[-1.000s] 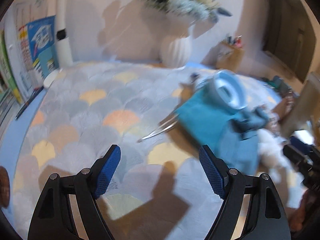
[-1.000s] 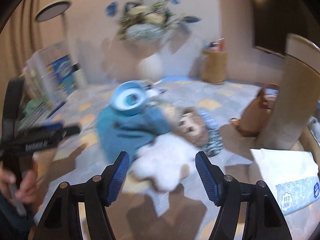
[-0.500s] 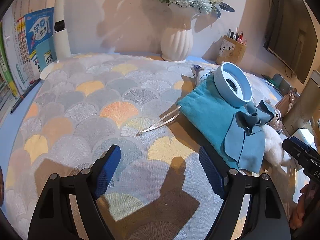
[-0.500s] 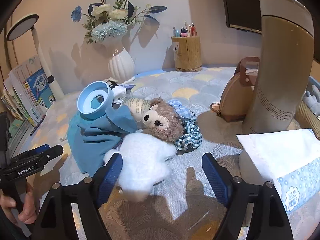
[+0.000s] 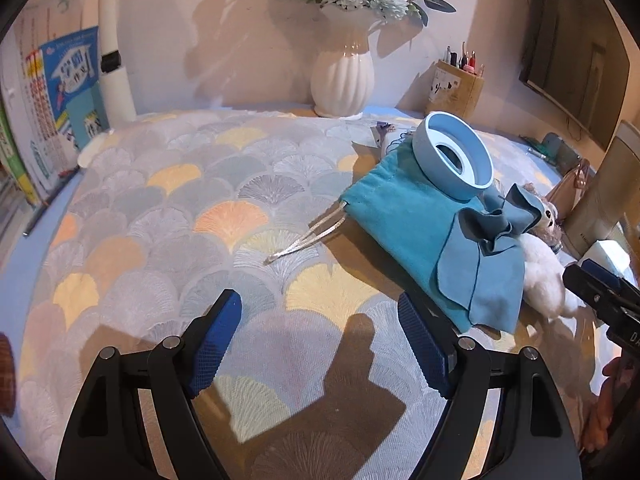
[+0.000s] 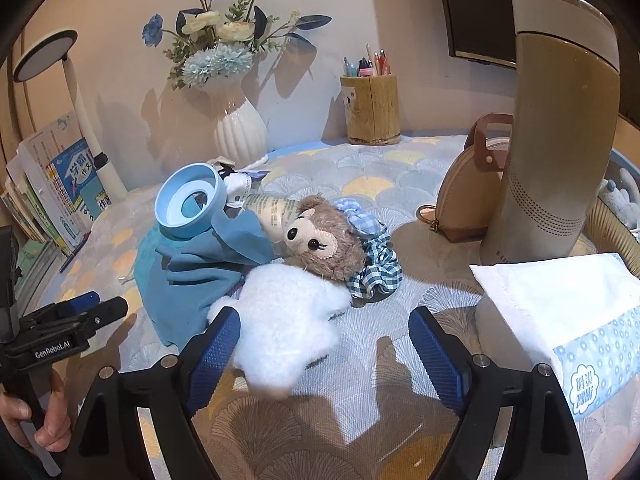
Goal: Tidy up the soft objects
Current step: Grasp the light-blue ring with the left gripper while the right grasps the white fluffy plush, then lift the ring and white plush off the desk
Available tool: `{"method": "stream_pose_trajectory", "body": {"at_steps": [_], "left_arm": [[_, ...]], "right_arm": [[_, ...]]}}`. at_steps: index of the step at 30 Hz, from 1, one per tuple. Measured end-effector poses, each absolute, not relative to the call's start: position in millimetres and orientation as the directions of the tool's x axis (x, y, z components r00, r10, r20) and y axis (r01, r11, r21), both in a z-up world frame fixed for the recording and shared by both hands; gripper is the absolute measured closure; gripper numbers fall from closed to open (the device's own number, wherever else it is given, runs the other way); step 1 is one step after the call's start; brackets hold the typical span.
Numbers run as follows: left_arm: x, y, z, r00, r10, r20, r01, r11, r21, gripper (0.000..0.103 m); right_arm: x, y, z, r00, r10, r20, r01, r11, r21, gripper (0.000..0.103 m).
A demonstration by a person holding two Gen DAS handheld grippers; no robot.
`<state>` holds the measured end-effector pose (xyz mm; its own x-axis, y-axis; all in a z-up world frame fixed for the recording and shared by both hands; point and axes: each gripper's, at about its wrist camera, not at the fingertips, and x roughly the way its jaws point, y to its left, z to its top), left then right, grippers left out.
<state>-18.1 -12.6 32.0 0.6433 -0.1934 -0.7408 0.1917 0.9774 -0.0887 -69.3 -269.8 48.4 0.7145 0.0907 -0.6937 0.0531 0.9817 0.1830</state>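
- Left gripper (image 5: 320, 344): jaws wide apart, nothing between them; it hangs over a bare part of the fan-patterned table cover (image 5: 168, 216).
- Right gripper (image 6: 324, 350): jaws have just been opening and now stand wide. The near end of the white plush toy (image 6: 286, 330) lies between them, close by the left pad; the pads do not press on it.
- White plush toy: on the cover, its long axis running from the gripper away toward the brown plush bear (image 6: 320, 240), which it touches.
- Brown plush bear: lying on its side, face toward the right wrist camera, head resting against a checked scrunchie (image 6: 376, 272).
- Teal drawstring pouch (image 5: 404, 220): flat on the cover, long axis diagonal; its cords (image 5: 308, 238) trail toward the left gripper. A folded blue cloth (image 5: 484, 256) overlaps its near end.
- Blue ring (image 5: 454, 158): tilted on the pouch's far end.
- Tissue pack (image 6: 560, 316): just right of the right gripper.
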Motion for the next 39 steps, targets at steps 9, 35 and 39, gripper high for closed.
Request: {"method": "stream_pose_trajectory", "body": {"at_steps": [9,35,39], "left_arm": [[-29.2,-60.5,115.2,0.658,-0.305,-0.688,0.406,0.914,-0.016,0.011],[65.4,-109.6,67.8,0.617,-0.326,-0.716,0.511,0.858,0.049,0.040],[57.6,-93.1,84.1,0.620,-0.389,-0.682,0.517,0.856,-0.018,0.041]], "right_arm": [[-71.0,-276.9,50.9,0.688,0.134,-0.713,0.096,0.957,0.273,0.016],[-26.8,-258.4,31.5,0.516,0.295,-0.804,0.133,0.900,0.415,0.006],[-31.8,-253.0,33.9,0.533,0.222,-0.817,0.112,0.938,0.328,0.039]]}}
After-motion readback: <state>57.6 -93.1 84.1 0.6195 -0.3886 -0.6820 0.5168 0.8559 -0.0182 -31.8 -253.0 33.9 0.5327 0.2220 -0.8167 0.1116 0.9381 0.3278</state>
